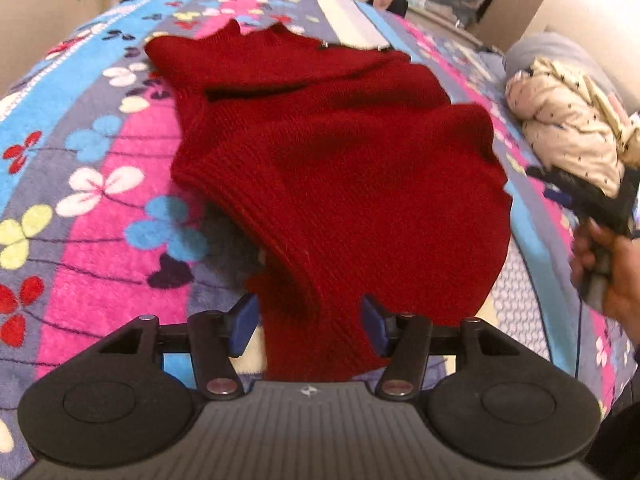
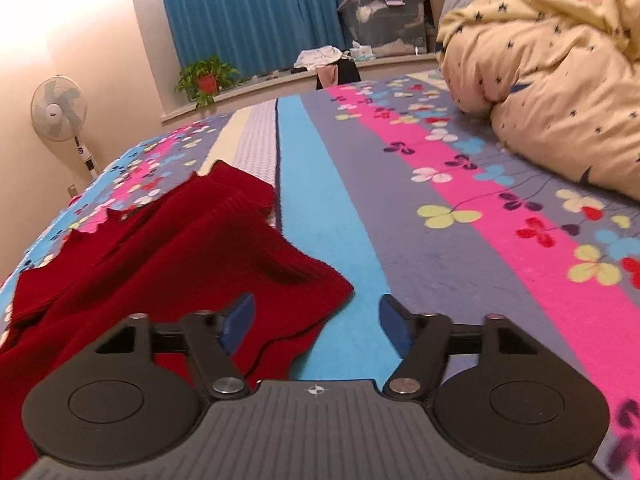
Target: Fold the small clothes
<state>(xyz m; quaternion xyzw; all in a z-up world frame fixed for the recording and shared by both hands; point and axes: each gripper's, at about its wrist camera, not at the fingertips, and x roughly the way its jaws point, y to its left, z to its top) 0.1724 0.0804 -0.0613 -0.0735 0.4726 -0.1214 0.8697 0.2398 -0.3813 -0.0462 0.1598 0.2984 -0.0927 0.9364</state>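
Folding is mid-course on one red knit (image 1: 344, 184), which lies on the floral blanket (image 1: 100, 184) of a bed, roughly central, with a sleeve or flap already laid over the body and its scalloped far edge towards the window side.

Left gripper (image 1: 310, 326): jaws parted, with the near ribbed part of the knit lying between the blue pads (image 1: 244, 324). The pads do not look pressed on the cloth; the right pad sits at the fabric edge, the left stands clear. No grip yet, as I read it.

Right gripper (image 2: 316, 322): jaws wide, nothing between them but bare blanket. The near corner of the knit lies just beside its left pad. In the left view the person's hand (image 1: 612, 280) carries this gripper off to the right of the garment, blurred.

A cream quilt (image 2: 552, 64) is bunched at the right side of the bed, well apart from the knit.

Judgement: a fold has been laid, the next grasp not taken. The next move calls for both grippers to close on the near hem, one at each corner, then lift and carry it over towards the far edge. Risk: thick rib slipping from a shallow pinch, or grabbing blanket pile with it.
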